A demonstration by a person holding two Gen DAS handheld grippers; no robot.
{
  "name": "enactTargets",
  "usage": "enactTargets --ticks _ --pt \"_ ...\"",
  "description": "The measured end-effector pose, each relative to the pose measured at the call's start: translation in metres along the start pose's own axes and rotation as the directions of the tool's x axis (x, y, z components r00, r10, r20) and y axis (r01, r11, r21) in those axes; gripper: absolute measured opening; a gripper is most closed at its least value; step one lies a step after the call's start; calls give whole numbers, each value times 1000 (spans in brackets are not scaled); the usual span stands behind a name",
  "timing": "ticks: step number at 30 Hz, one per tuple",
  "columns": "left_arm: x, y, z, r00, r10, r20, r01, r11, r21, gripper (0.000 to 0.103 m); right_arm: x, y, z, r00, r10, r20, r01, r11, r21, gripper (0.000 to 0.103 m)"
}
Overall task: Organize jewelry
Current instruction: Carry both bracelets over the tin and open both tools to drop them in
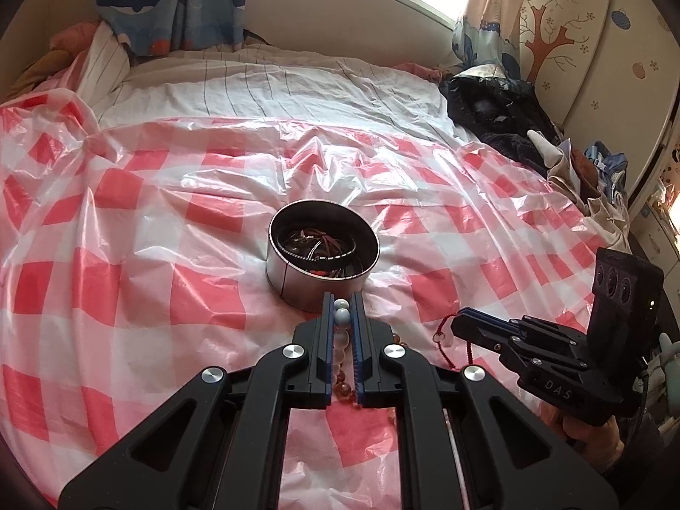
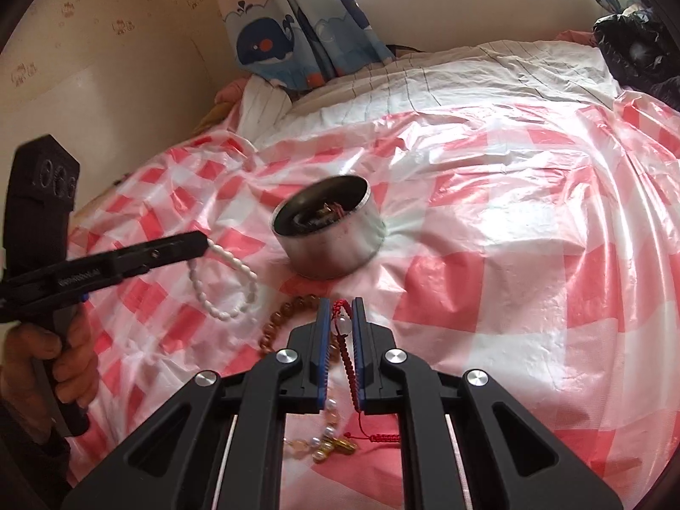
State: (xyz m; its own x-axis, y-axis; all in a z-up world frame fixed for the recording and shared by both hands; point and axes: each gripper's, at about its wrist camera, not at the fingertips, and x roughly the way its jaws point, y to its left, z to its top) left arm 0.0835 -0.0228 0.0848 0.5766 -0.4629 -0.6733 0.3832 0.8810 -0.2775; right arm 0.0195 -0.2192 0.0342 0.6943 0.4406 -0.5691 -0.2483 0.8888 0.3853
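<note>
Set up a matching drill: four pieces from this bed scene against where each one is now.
Things:
1. white bead bracelet
2. red cord bracelet
3. brown bead bracelet
4. round tin

Places:
A. lying loose on the checked sheet
B. clamped in the right gripper
C. standing on the sheet, jewelry inside
D. hanging from the left gripper

Pairs: 1-D, 2-B, 3-A, 4-C
</note>
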Motion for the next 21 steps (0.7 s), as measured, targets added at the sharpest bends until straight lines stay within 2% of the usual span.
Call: enactTargets --ticks 11,15,17,19,20,21 --pt "1 -15 44 997 -41 67 40 999 15 7 7 21 41 997 40 64 -36 997 -67 10" --pt "10 -8 61 990 -102 101 106 994 -37 7 16 27 60 995 40 86 -32 996 -86 10" --pt "19 -3 68 988 -106 115 114 991 -68 7 24 31 73 993 41 107 -30 994 -101 10" --pt "41 11 72 997 -43 69 51 992 -116 7 40 36 83 993 33 110 -20 992 -123 11" --pt "55 21 72 1000 -2 13 3 990 -143 7 53 37 86 997 6 78 5 990 -141 11" --pt "63 29 69 999 31 -22 -34 986 -164 7 76 36 87 999 -47 -7 45 986 -158 24"
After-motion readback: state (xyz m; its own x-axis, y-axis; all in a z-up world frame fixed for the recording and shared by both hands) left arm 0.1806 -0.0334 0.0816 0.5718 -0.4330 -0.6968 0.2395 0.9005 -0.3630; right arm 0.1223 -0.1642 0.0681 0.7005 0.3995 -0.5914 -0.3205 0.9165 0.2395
